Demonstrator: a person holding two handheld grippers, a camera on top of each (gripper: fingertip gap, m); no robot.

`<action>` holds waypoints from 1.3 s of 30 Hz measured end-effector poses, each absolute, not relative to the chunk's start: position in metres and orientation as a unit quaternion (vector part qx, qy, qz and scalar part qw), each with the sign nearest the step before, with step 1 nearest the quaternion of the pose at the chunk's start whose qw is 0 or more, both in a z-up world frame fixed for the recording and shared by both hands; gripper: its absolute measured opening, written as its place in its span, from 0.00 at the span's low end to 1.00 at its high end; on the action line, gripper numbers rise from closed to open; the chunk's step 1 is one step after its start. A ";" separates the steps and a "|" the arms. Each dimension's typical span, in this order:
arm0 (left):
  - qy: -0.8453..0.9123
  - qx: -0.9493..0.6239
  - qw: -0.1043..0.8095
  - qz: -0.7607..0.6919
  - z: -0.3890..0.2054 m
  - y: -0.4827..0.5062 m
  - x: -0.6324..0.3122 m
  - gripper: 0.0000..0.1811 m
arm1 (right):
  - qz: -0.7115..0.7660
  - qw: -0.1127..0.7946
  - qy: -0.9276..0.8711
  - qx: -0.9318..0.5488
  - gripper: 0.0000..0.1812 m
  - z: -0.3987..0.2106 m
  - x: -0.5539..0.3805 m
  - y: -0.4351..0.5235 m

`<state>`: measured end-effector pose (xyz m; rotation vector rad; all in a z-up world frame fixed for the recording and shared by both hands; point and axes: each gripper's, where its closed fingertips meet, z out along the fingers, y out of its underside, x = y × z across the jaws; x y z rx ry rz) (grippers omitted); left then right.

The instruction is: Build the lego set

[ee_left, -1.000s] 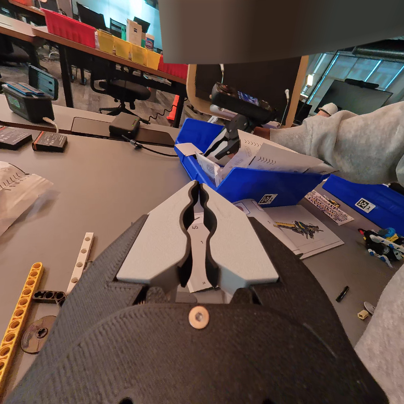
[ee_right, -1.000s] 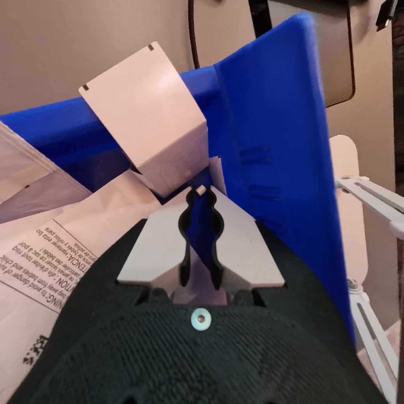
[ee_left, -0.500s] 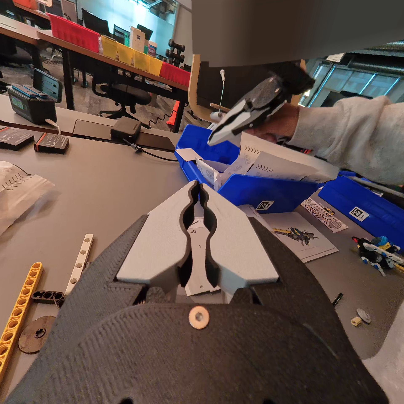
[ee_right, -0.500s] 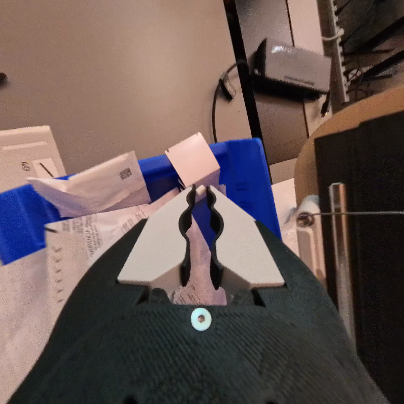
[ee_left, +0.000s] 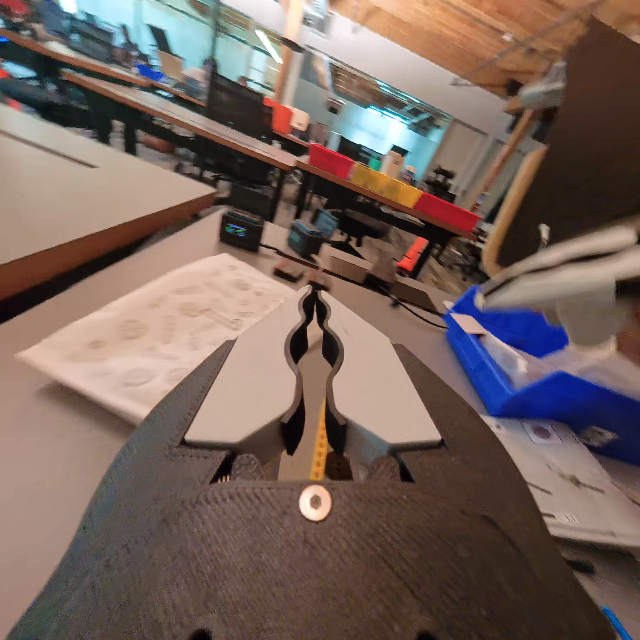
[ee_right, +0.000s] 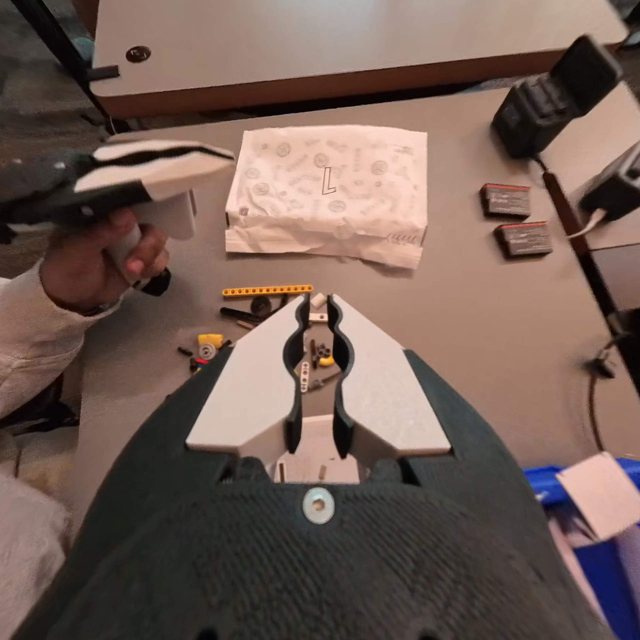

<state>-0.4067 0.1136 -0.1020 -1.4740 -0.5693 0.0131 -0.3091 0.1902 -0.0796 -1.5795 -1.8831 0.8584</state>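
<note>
- Grey table now sits under my right gripper [ee_right: 317, 300]; a moment ago it poked into the blue plastic bin [ee_right: 609, 568].
- Its jaws are a little apart, empty.
- My left gripper [ee_left: 314, 294] is nearly closed, empty.
- Small loose lego pieces [ee_right: 313, 360] and the long yellow holed beam [ee_right: 266, 291] lie below, so I can pick next.

even indoor light, bright from far windows in the left wrist view; both views smear with motion blur, worst at the bowed wide-angle edges; shadows are soft.
</note>
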 end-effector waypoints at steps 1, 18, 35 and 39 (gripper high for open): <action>-0.279 -0.658 0.699 0.006 -0.106 0.106 -0.420 0.00 | 0.316 0.255 -0.695 -0.594 0.04 -0.096 -0.311 0.179; -0.297 -0.670 0.680 -0.039 -0.122 0.112 -0.426 0.00 | 0.244 0.208 -0.684 -0.655 0.05 -0.225 -0.279 0.112; -0.245 -0.705 0.665 -0.010 -0.130 0.126 -0.405 0.00 | 0.308 0.298 -0.602 -0.674 0.07 -0.137 -0.210 0.132; -0.221 -0.720 0.658 -0.009 -0.132 0.135 -0.388 0.00 | 0.258 0.407 -0.553 -0.680 0.06 -0.079 -0.146 0.205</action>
